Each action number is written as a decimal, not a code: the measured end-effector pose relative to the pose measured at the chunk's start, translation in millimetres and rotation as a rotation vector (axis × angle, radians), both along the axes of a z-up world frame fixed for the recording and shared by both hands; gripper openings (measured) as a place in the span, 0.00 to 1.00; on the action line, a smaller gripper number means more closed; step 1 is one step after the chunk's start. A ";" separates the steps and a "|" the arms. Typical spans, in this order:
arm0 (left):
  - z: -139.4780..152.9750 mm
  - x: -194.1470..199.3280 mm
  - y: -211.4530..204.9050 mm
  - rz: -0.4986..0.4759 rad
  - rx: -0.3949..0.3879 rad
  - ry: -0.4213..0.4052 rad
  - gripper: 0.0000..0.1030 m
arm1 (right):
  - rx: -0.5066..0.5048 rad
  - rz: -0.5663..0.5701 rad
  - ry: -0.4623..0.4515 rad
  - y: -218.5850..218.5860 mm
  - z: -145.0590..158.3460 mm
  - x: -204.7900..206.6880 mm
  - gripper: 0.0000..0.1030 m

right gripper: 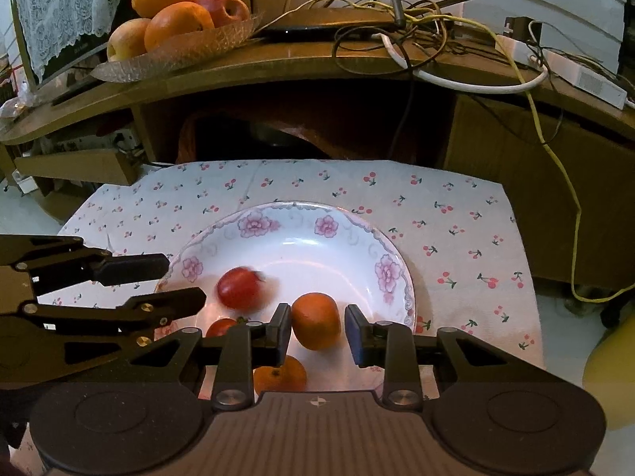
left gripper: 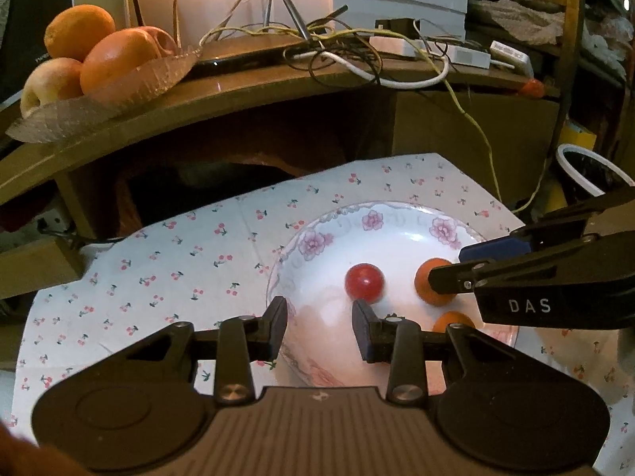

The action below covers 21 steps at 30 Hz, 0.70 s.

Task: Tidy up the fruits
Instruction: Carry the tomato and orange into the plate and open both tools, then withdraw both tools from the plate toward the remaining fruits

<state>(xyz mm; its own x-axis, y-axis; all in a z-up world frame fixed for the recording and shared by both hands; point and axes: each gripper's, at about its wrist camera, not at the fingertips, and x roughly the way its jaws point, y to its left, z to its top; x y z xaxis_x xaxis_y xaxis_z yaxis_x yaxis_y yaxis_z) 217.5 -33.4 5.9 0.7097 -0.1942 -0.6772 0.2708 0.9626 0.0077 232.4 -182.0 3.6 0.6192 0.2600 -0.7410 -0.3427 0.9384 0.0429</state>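
Legible writing: white letters "DAS" on the black body of the right gripper point(left gripper: 452, 265), read from the left wrist view; no other text legible; Left gripper point(left gripper: 319, 327) spread, nothing between its fingers, poised over the near-left rim of the floral plate point(right gripper: 329, 226); right gripper point(right gripper: 315, 331) spread around an orange mandarin point(right gripper: 316, 320), left finger just beside or touching the fruit, right finger with a visible gap, so not yet pinched; Fruit in the plate: a red tomato point(right gripper: 239, 288), blurred in the right wrist view; a second red tomato point(right gripper: 222, 327) partly hidden behind the right gripper's left finger; a second mandarin point(right gripper: 279, 375) at the near edge, close to the gripper body; Plate is white, pink flowers on the rim, sits on a white tablecloth point(right gripper: 456, 238) printed with small red cherries; Behind the cloth, a curved brown wooden shelf point(right gripper: 317, 67); on it at left a clear glass leaf-shaped dish point(right gripper: 178, 53) piled with oranges and apples; at centre and right a tangle of cables point(right gripper: 397, 39), yellow, white and dark, and a white power strip point(right gripper: 575, 75); warm lamp glow at top of the left wrist view; lace cloth point(right gripper: 63, 12) at far left.
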 end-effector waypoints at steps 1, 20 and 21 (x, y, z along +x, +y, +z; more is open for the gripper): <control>1.9 -1.0 0.8 0.002 0.000 -0.003 0.40 | 0.001 -0.002 -0.003 -0.5 0.9 -0.5 0.30; 28.6 -60.8 33.5 0.038 0.022 -0.016 0.40 | 0.029 0.087 -0.031 19.8 20.3 -42.7 0.31; 29.2 -66.7 37.1 0.041 0.022 -0.011 0.40 | 0.032 0.096 -0.026 22.0 20.7 -48.0 0.31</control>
